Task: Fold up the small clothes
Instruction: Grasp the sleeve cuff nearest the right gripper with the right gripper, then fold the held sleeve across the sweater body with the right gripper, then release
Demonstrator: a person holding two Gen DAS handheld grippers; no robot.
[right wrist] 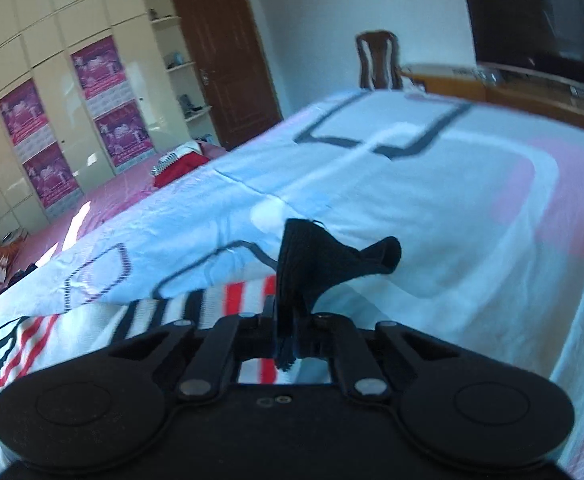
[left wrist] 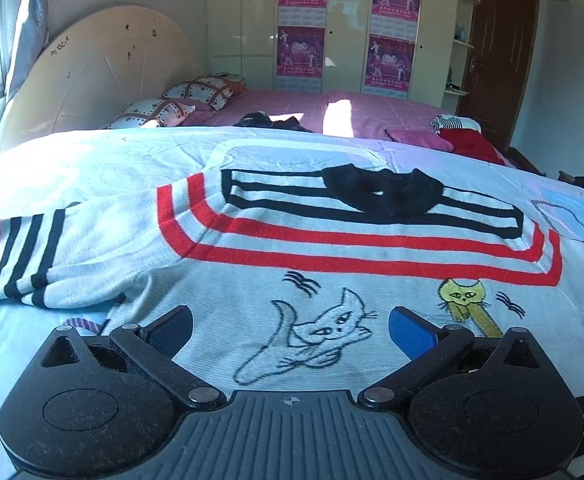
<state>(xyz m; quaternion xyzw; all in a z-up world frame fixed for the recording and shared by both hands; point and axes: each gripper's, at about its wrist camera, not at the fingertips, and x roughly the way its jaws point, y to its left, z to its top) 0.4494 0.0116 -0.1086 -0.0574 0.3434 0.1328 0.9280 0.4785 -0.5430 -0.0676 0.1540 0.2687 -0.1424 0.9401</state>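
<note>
A small white sweater (left wrist: 252, 280) with red and black stripes, a black collar (left wrist: 383, 196) and cat drawings lies flat on a pale blue bedsheet (left wrist: 92, 160). Its left sleeve (left wrist: 16, 256) spreads to the left. My left gripper (left wrist: 290, 330) is open just above the sweater's lower front, over the white cat. In the right wrist view my right gripper (right wrist: 292, 320) is shut on the black cuff (right wrist: 315, 260) of the striped sleeve (right wrist: 212, 304) and holds it lifted off the sheet (right wrist: 451, 200).
A pink bed (left wrist: 292, 108) with pillows (left wrist: 180, 104) and a pile of red and pink clothes (left wrist: 463, 140) lies beyond. Wardrobe doors with posters (left wrist: 299, 20), a brown door (right wrist: 220, 56), a wooden chair (right wrist: 379, 60) and a desk (right wrist: 491, 84) stand around.
</note>
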